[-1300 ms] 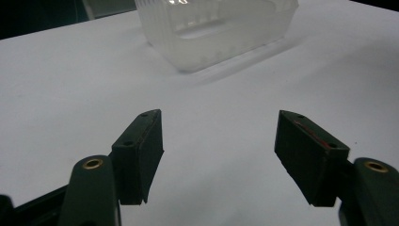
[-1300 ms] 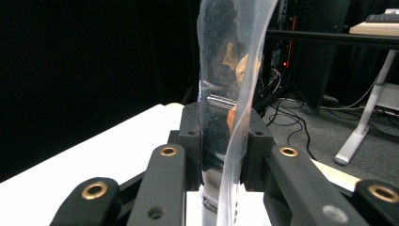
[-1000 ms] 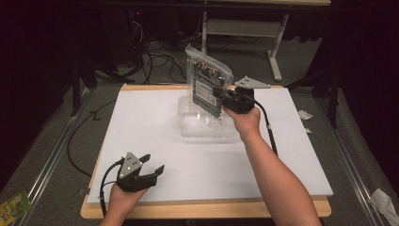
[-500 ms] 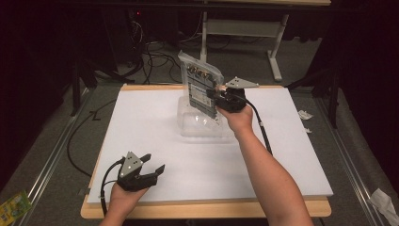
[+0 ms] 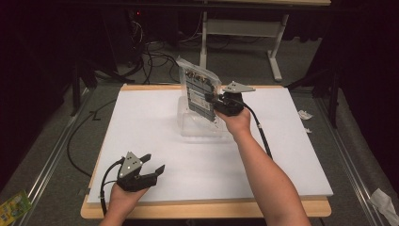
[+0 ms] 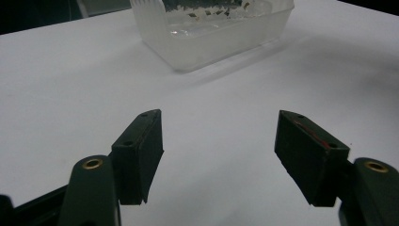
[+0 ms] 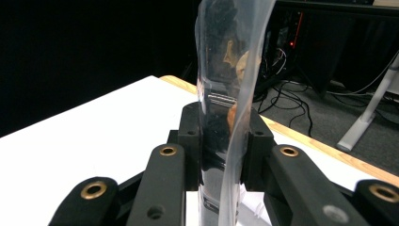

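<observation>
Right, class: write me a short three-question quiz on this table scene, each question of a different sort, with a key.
1. True or false: the right gripper is shut on the plastic bag.
2. Multiple choice: where is the clear tub? A) on the floor, B) on the white board, below the bag, C) between the jaws of the left gripper.
3. Fill in: the left gripper's jaws stand ____ with nothing between them.

Key
1. True: in the right gripper view the pads press on the bag from both sides.
2. B.
3. Open.
</observation>
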